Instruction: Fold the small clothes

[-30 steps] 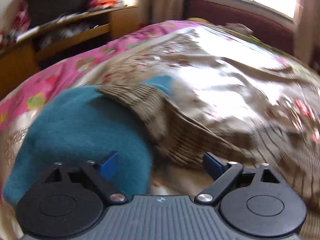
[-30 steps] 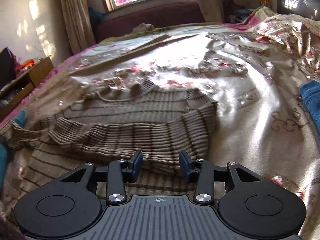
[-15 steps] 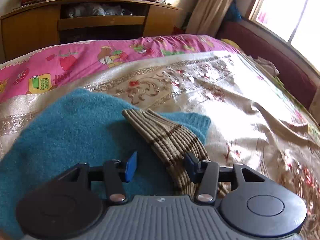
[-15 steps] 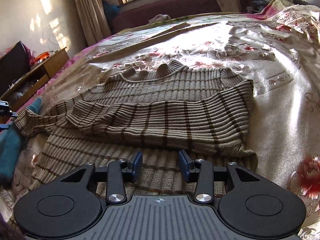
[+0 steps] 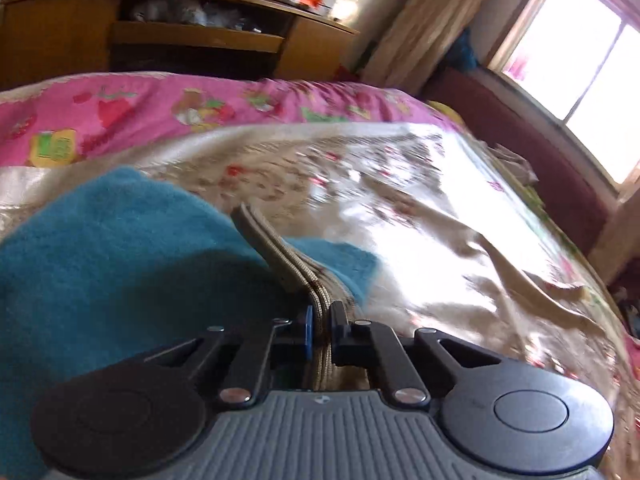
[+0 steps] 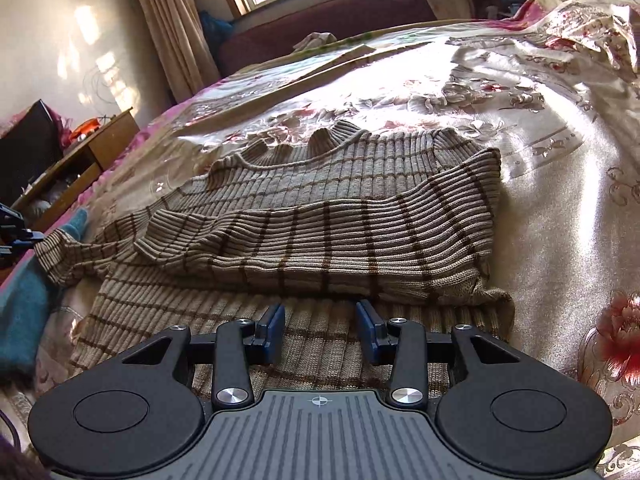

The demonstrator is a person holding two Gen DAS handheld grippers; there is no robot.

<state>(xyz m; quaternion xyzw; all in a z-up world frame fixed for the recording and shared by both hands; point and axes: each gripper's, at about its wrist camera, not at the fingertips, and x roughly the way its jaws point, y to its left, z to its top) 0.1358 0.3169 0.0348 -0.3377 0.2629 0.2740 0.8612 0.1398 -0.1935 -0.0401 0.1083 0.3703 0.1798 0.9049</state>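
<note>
I have the left claw (image 5: 320,330) pinched right down on the end of the sweater's sleeve (image 5: 276,252) — the ribbed cuff runs forward out of the jaws and lies across a teal garment (image 5: 120,264) that spreads under and to the left of the claw. The right claw (image 6: 320,326) stands partly open with nothing between its pads; it hovers low over the sweater's lower body panel, and I judge it is not pressing on the knit, though from this angle I cannot be sure it is clear of the fabric.

The striped sweater (image 6: 340,216) lies flat on the bed (image 6: 560,184), straight ahead of the right claw. One sleeve is already folded across the chest, just beyond the right claw's tips. The other sleeve stretches out far to that claw's left, where the left claw shows at the edge of the view with the cuff in it.

So the step in hand is the second sleeve fold, as I read it. The next move calls for lifting the cuff clear of the teal garment without dragging it along, then carrying it across towards the right claw and laying it over the chest on top of the first sleeve — keeping the sleeve straight, not twisted. The right claw could steady the hem meanwhile.
</note>
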